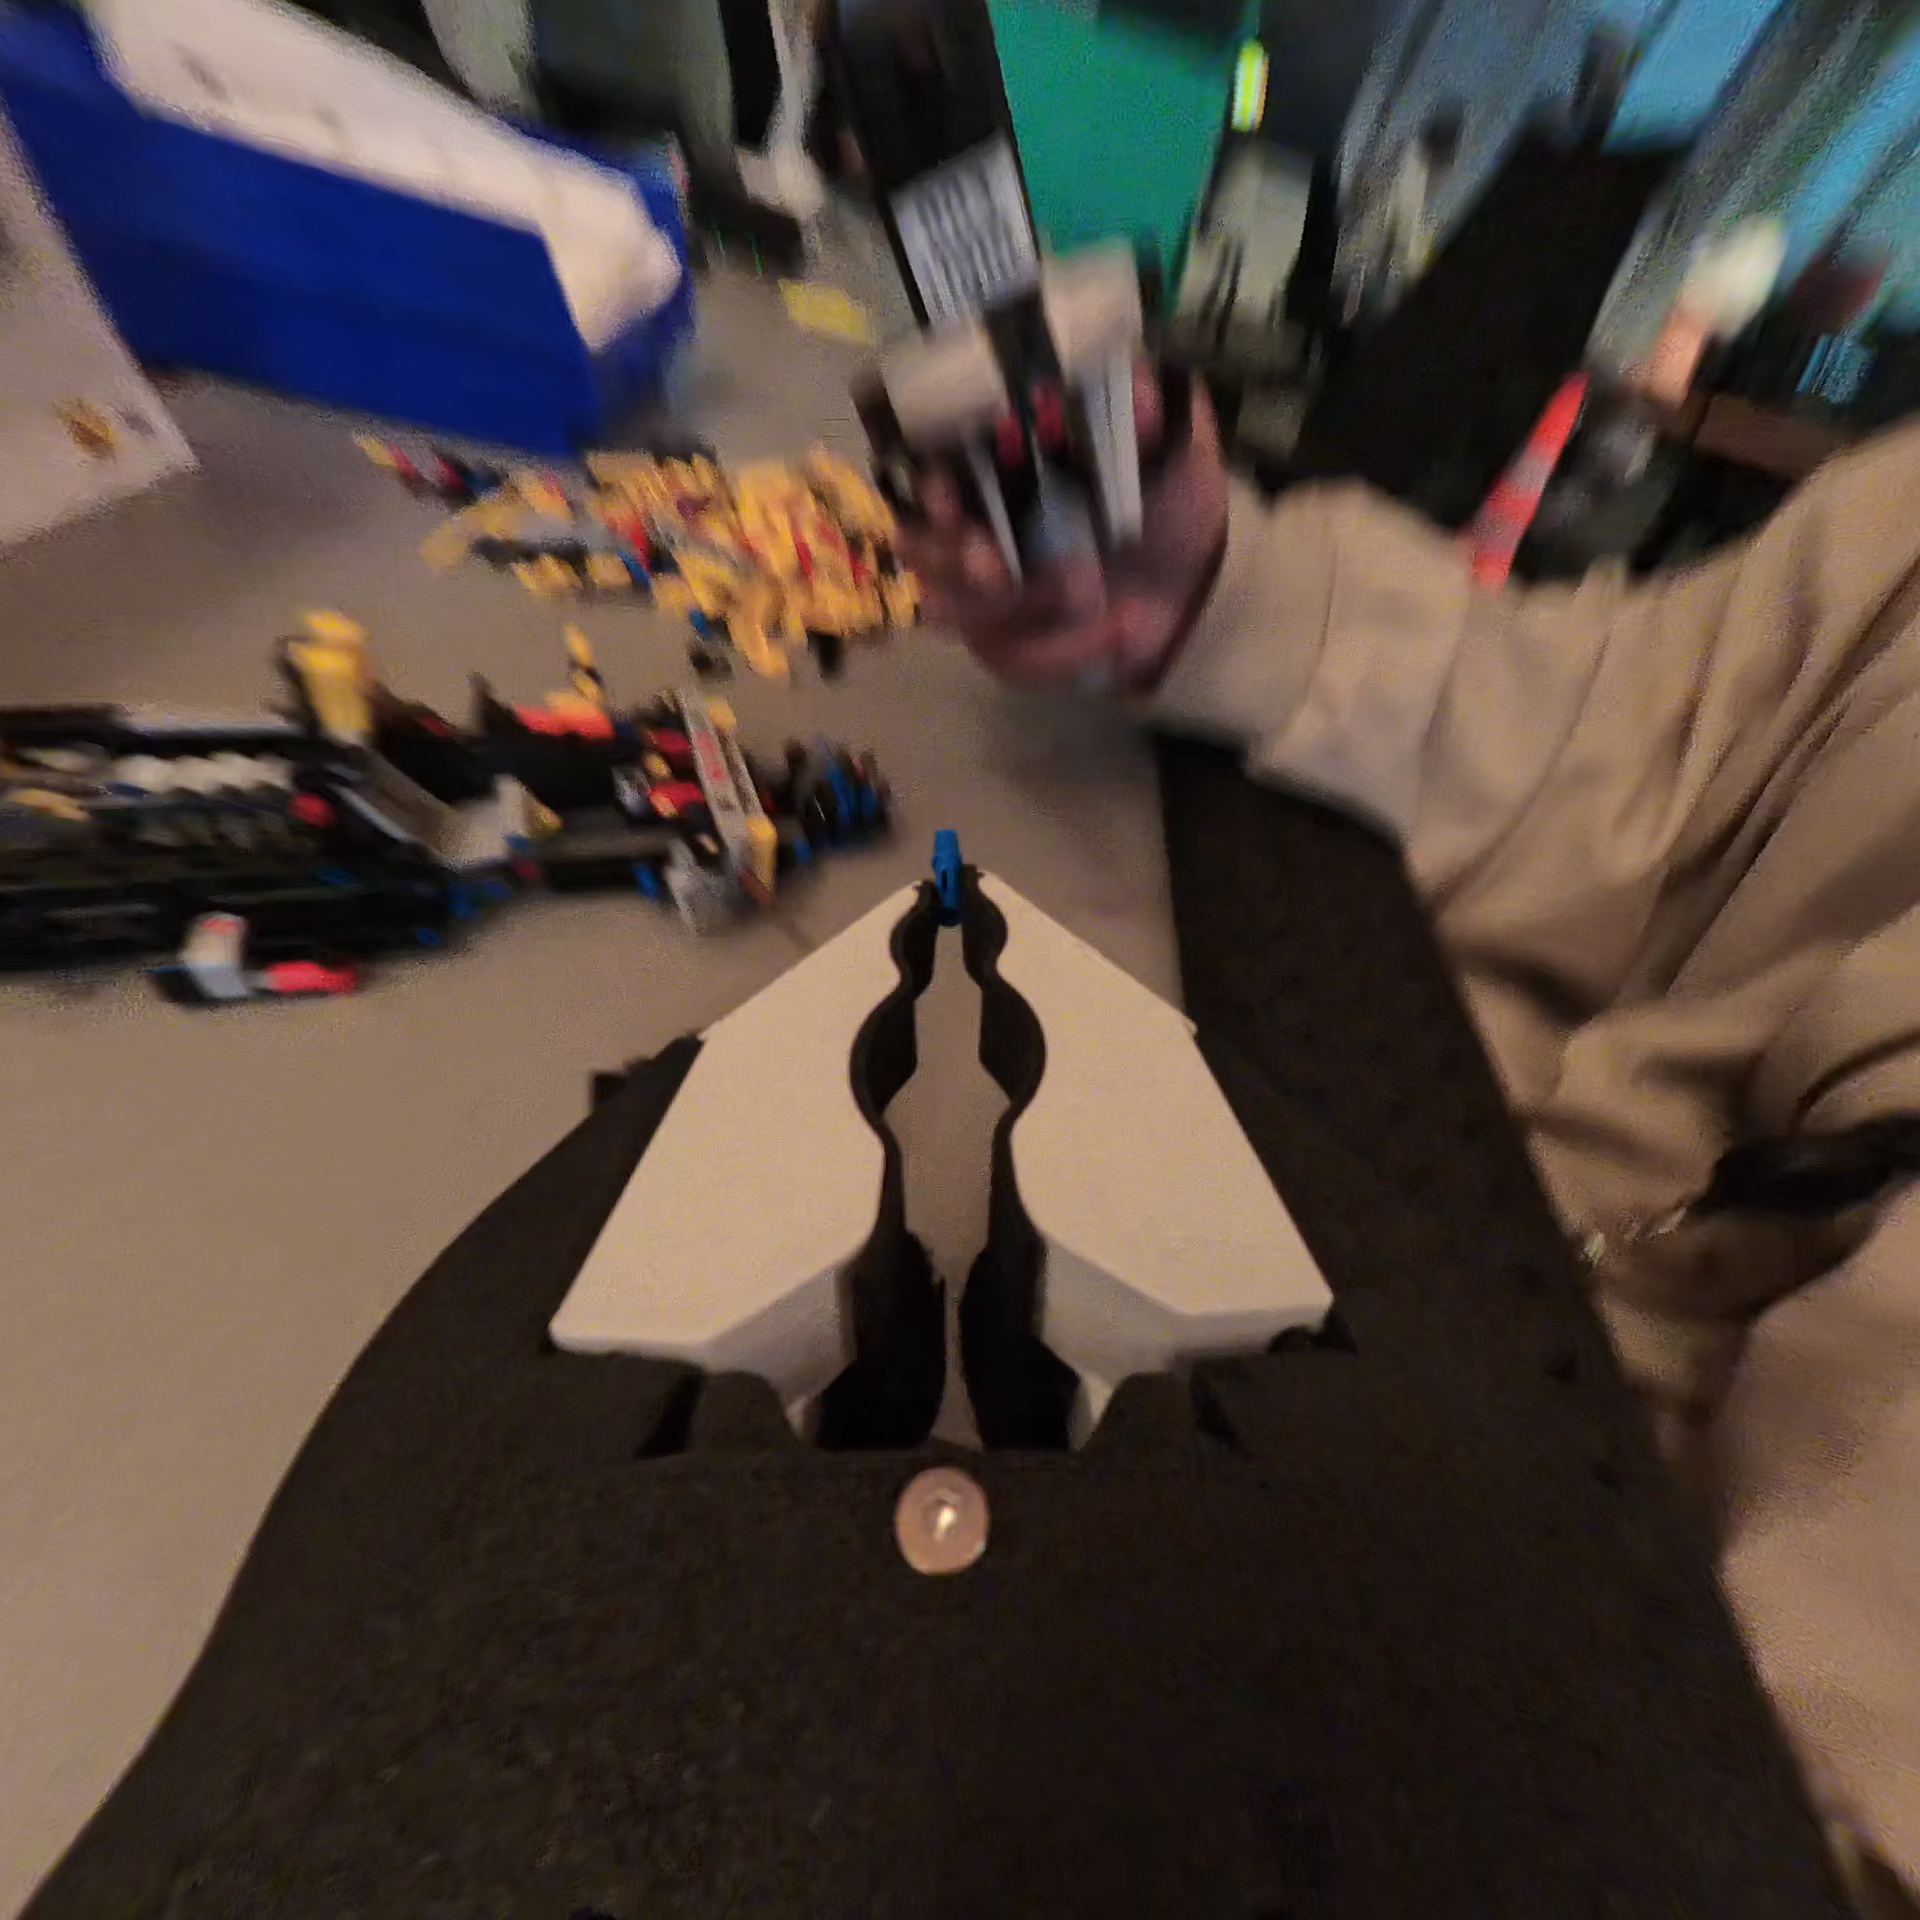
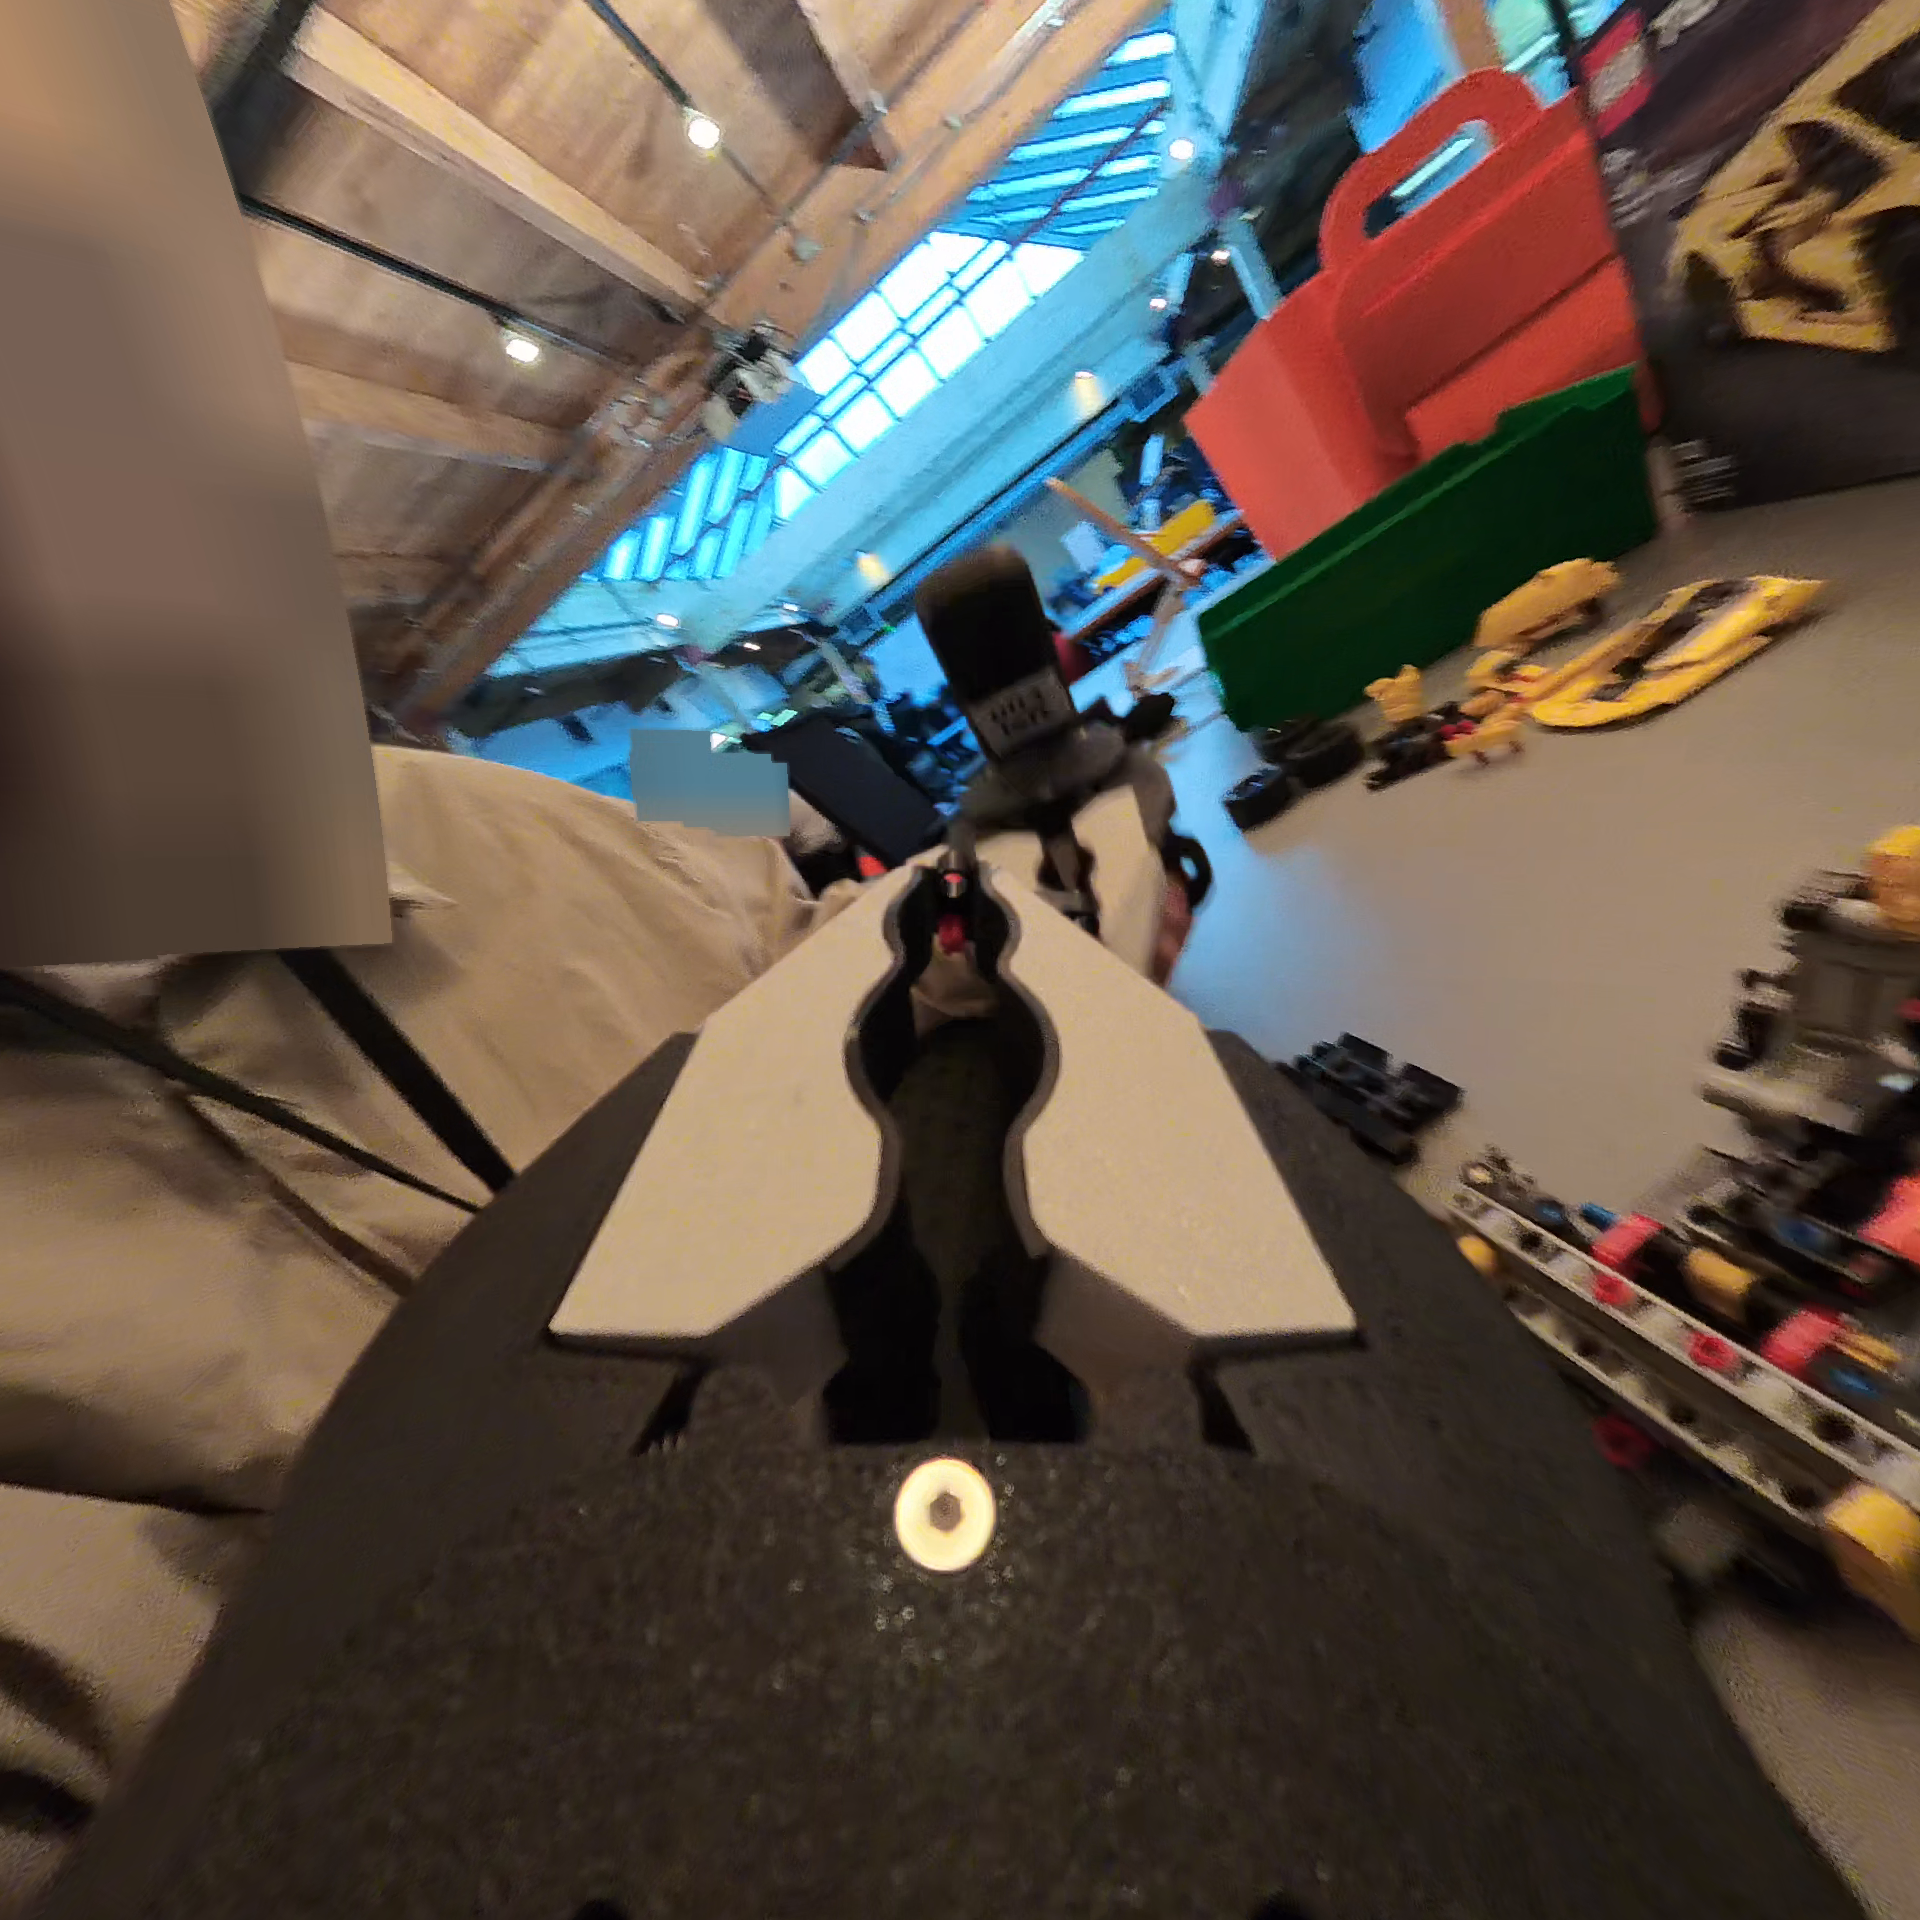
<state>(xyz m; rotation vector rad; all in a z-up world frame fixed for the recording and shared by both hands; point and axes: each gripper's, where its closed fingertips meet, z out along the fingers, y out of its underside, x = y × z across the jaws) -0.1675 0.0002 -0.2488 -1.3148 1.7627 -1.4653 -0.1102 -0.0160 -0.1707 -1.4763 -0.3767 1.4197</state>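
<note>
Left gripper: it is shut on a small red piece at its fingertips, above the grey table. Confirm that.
Not quite. The small piece pinched at the tips of the left gripper is blue, not red, as the left wrist view shows. The rest holds: the gripper is shut on it above the grey table.

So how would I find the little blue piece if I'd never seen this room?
Find the grey floor with the blurry pile of yellow bricks. Nearer the camera, the left gripper has two white fingers meeting at a point. The blue piece is pinched at their tips, the only blue thing off the floor.
</note>
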